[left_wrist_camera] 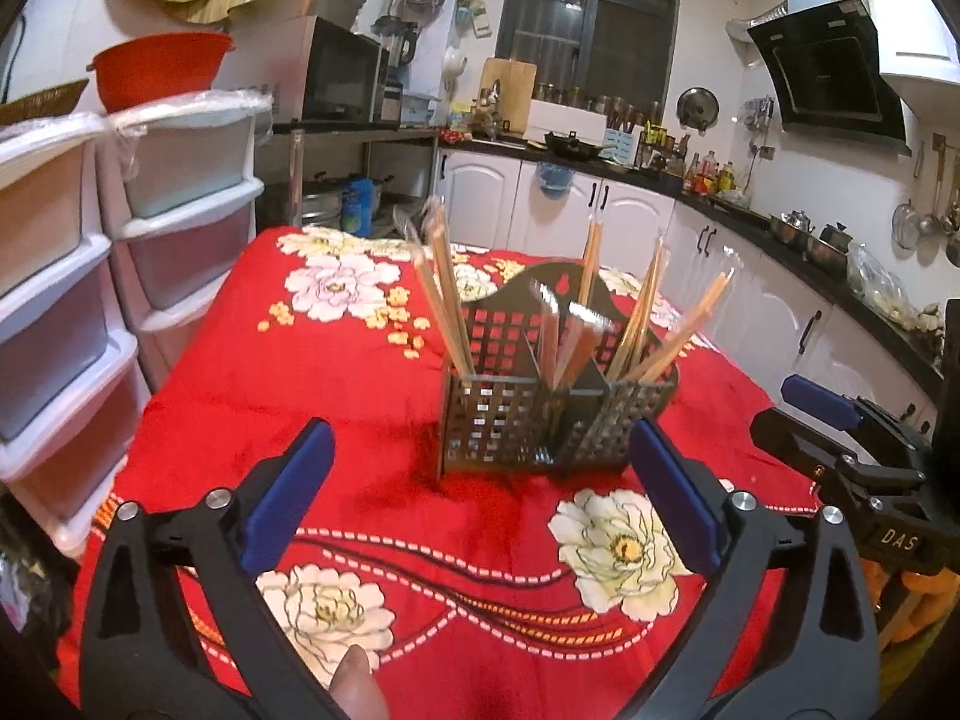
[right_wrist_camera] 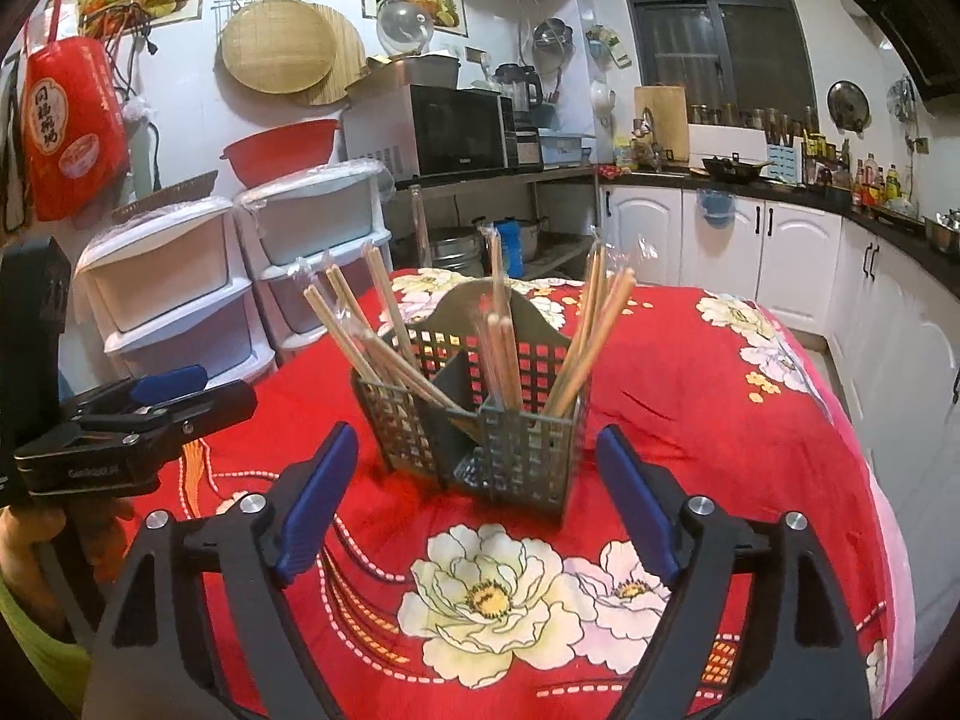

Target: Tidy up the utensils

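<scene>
A dark grey perforated utensil holder [left_wrist_camera: 540, 414] [right_wrist_camera: 480, 426] with three compartments stands upright on the red floral tablecloth [left_wrist_camera: 372, 372] [right_wrist_camera: 672, 396]. Several wrapped wooden chopsticks [left_wrist_camera: 447, 294] [right_wrist_camera: 372, 330] stick out of each compartment. My left gripper [left_wrist_camera: 477, 444] is open and empty, just in front of the holder, its blue pads either side. My right gripper [right_wrist_camera: 477, 450] is open and empty, also just short of the holder. The right gripper shows at the right edge of the left wrist view [left_wrist_camera: 840, 420]; the left gripper shows at the left of the right wrist view [right_wrist_camera: 150, 402].
White plastic drawer units [left_wrist_camera: 90, 252] [right_wrist_camera: 240, 276] stand left of the table. Kitchen counter and white cabinets [left_wrist_camera: 750, 276] [right_wrist_camera: 780, 252] run behind and to the right. A microwave [right_wrist_camera: 444, 132] sits on a metal shelf behind the table.
</scene>
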`<state>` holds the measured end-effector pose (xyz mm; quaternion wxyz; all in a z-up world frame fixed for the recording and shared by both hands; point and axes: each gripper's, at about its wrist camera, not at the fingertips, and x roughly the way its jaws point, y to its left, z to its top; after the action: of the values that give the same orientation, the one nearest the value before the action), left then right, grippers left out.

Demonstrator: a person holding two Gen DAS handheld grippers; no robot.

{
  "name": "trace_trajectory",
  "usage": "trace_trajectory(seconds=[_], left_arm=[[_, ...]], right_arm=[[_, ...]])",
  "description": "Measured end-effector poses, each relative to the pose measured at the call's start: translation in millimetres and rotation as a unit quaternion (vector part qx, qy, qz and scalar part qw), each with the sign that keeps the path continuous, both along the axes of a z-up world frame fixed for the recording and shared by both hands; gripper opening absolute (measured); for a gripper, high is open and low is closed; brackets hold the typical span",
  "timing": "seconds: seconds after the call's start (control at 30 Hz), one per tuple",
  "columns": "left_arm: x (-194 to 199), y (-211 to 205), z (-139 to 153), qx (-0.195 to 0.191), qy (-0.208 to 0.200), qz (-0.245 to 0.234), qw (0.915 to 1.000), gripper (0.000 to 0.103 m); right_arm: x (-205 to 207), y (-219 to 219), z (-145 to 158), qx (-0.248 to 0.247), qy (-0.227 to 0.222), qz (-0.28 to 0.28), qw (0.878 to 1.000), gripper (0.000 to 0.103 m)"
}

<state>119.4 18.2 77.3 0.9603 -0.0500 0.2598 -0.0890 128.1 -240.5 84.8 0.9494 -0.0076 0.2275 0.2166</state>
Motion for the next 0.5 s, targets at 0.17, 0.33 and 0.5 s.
trace_trajectory(seconds=[0.17,0.33,0.5], left_arm=[[-5,0,-12,-0.003,0.001,0.002,1.0000,0.091],[-10,-3,-21,-0.007,-0.006,0.006,0.9999,0.091],[-13,-4,-29,-0.005,-0.014,0.013,0.9998,0.091]], right_arm=[[-5,1,-12,-0.004,0.002,-0.003,1.000,0.083],[-8,2,-22,-0.010,-0.002,-0.005,1.000,0.086],[-9,1,-33,-0.012,-0.005,-0.009,1.000,0.088]])
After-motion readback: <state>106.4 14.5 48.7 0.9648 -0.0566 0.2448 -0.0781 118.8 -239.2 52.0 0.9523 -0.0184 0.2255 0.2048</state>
